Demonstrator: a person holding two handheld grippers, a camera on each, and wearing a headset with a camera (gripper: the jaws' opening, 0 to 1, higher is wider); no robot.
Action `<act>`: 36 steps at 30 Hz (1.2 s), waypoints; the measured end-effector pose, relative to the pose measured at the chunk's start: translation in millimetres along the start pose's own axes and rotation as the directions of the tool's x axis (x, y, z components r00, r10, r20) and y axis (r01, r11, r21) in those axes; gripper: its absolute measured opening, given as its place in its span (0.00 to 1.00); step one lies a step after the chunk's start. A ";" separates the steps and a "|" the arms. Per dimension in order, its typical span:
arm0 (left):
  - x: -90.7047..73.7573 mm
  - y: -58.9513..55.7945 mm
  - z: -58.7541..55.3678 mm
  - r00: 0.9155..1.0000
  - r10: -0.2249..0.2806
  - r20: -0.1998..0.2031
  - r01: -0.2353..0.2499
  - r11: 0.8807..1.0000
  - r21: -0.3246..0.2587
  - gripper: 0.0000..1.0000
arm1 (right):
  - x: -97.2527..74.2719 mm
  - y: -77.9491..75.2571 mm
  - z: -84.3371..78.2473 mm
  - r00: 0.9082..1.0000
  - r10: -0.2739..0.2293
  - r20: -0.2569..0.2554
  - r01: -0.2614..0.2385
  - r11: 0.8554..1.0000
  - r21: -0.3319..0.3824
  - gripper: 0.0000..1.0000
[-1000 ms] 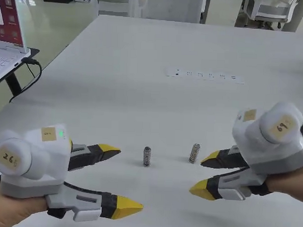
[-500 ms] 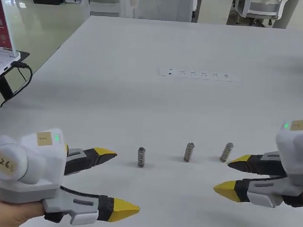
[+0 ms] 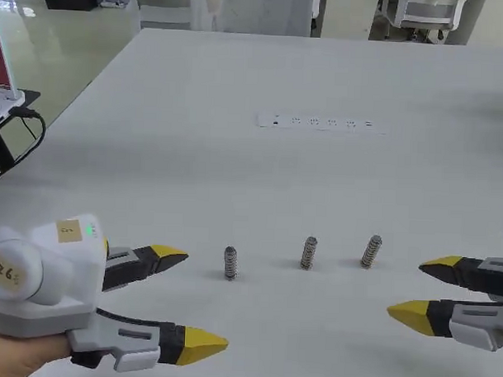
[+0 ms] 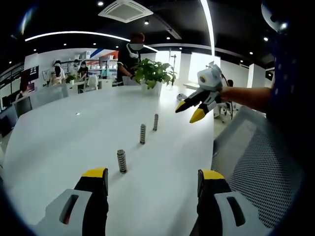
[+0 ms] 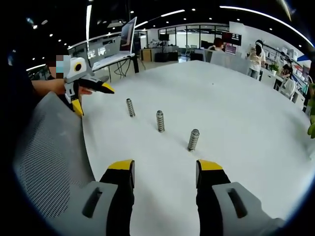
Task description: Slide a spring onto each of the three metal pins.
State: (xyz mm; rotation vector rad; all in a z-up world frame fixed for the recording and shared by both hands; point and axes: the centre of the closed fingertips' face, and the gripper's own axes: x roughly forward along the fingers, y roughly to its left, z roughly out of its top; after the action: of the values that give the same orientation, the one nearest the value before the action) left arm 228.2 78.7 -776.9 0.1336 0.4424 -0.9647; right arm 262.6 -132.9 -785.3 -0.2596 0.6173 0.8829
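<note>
Steel-grey coils stood in a row on the white table [image 3: 236,155]: the left spring [image 3: 230,263], the middle spring [image 3: 309,252] and the right spring [image 3: 371,251]. Each had its long axis close to vertical, one end on the tabletop and the other pointing up. The right spring leaned a little off plumb. The row ran from side to side in front of the person, with clear gaps between the coils. Whether a pin ran up inside each coil could not be made out. A power strip [image 3: 320,122] lay flat farther back on the table, well apart from the row.

The left gripper [image 3: 190,299] hovered at the left end of the row, its yellow-tipped jaws spread wide and gripping nothing. Its tips pointed toward the left spring, which was near its upper tip but not touching it. The right gripper [image 3: 422,286] sat at the other end, jaws also parted and empty, with its tips aimed at the right spring, near it but apart.

In each gripper view the three coils receded in a line ahead of the parted jaws, and the other gripper was beyond the farthest coil.
</note>
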 end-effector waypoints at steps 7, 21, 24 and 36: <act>0.4 1.8 -2.7 1.000 0.007 0.000 -0.007 1.000 -0.010 0.71 | -0.6 -1.9 1.6 0.998 -0.004 0.061 0.006 1.000 -0.026 0.67; 0.8 5.4 -5.5 1.000 0.024 0.001 -0.024 0.999 -0.026 0.72 | 1.6 -4.4 -6.3 0.995 0.005 0.099 0.000 0.999 -0.047 0.95; 0.7 5.2 -5.6 1.000 0.026 0.002 -0.026 0.999 -0.027 0.73 | 2.4 -3.4 -9.2 0.995 0.013 0.096 -0.009 0.999 -0.045 0.99; 0.4 7.1 -12.5 0.999 0.046 -0.007 -0.047 0.998 -0.043 0.81 | 1.7 -3.4 -11.5 0.996 0.010 0.093 -0.007 1.000 -0.029 0.99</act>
State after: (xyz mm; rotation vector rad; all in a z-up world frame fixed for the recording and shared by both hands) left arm 230.4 86.2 -788.9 0.1073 0.4639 -0.9086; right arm 261.5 -139.2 -795.6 -0.2399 0.5198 0.9075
